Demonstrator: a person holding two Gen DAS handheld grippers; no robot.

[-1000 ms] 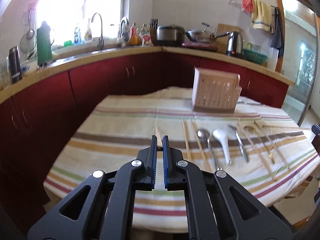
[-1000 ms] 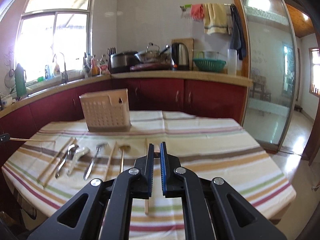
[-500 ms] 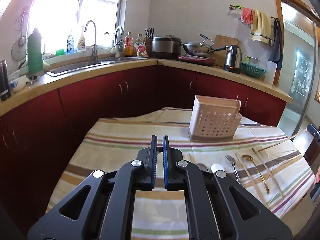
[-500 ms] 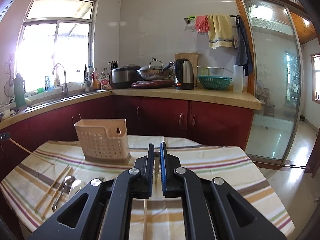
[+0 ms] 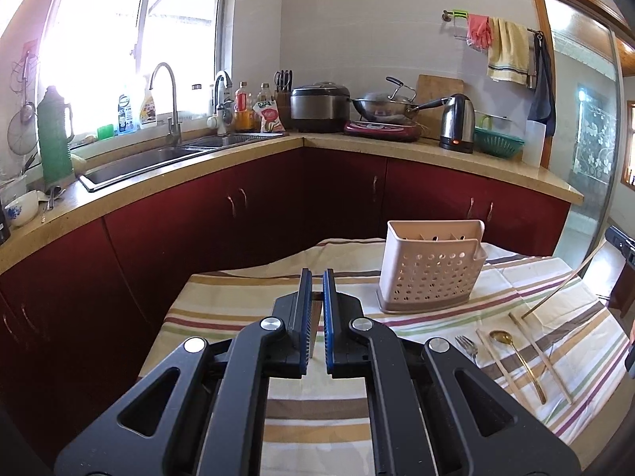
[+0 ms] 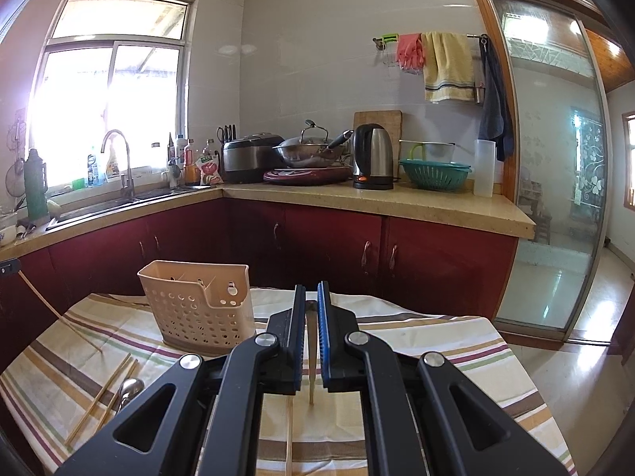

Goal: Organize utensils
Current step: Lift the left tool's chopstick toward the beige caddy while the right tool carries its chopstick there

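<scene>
A beige perforated utensil holder (image 5: 430,273) stands on the striped tablecloth (image 5: 246,301), also in the right wrist view (image 6: 198,307). My left gripper (image 5: 316,277) is shut on a chopstick (image 5: 312,337) that hangs tip down; the right wrist view shows that chopstick (image 6: 59,309) slanting to the cloth at far left. My right gripper (image 6: 311,291) is shut on another chopstick (image 6: 312,361), tip down; the left wrist view shows it (image 5: 555,289) slanting at far right. A fork (image 5: 467,347), gold spoon (image 5: 516,357) and loose chopsticks (image 5: 539,357) lie on the cloth.
More chopsticks (image 6: 103,396) and a steel spoon (image 6: 129,390) lie at the left in the right wrist view. Red cabinets (image 5: 238,214) and a counter with sink (image 5: 131,166), kettle (image 5: 457,123) and wok stand behind the table. A glass door (image 6: 555,182) is at right.
Both grippers have risen and tilted up, each lifting its chopstick off the cloth so it hangs steeply. The holder now sits closer in both views.
</scene>
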